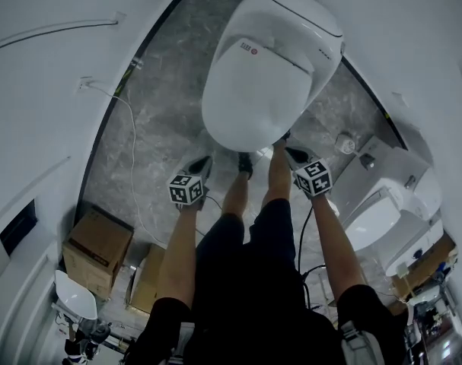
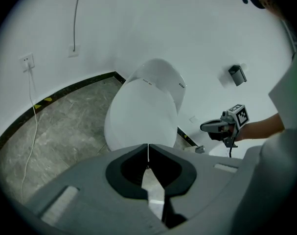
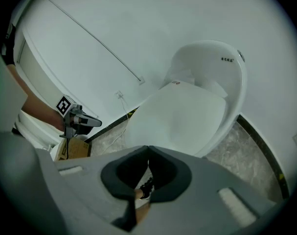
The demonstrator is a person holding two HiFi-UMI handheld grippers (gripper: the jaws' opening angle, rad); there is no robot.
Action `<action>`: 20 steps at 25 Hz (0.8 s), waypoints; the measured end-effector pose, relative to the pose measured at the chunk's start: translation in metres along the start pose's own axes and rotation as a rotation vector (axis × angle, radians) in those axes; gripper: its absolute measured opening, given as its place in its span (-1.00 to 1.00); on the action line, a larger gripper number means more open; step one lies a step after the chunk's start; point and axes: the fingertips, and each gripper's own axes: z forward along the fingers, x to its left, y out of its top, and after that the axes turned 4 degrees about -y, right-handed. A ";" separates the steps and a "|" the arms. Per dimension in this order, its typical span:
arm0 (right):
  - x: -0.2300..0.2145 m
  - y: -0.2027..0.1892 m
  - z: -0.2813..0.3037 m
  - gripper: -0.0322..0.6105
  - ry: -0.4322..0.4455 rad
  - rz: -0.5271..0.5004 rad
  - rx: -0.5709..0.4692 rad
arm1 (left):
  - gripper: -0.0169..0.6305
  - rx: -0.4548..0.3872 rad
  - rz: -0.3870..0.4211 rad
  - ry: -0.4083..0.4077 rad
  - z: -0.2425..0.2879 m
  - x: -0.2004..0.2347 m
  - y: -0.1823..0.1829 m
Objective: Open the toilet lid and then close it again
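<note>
The left gripper (image 2: 148, 153) is clenched on nothing, its two jaws meeting in a thin line. The right gripper (image 3: 148, 152) is the same, jaws pressed together and empty. A person holds one in each bare-armed hand, both tilted downward and level with each other, on either side of the person's legs. Just ahead of the tips stands a white toilet (image 1: 310, 21) with its toilet lid (image 1: 253, 101) down, flat and closed over the bowl. The left gripper sits apart from the lid's front edge; the right is close to that edge, and whether it touches cannot be told. A dark shoe (image 1: 246, 164) rests at the toilet's foot on the grey marbled floor (image 1: 162, 90). A white cord (image 1: 129, 147) trails down the left wall, with cardboard boxes (image 1: 97, 249) farther back.
</note>
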 end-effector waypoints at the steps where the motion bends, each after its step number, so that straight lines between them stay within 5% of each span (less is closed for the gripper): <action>1: -0.001 -0.004 0.007 -0.89 0.001 0.013 0.001 | -0.90 0.001 -0.017 -0.004 0.005 0.005 -0.004; 12: -0.021 -0.036 0.064 -0.89 0.018 0.076 0.010 | -0.90 -0.043 -0.172 0.019 0.061 0.044 -0.020; 20: -0.045 -0.039 0.084 -0.89 -0.023 0.104 -0.012 | -0.90 -0.075 -0.203 0.011 0.086 0.052 -0.027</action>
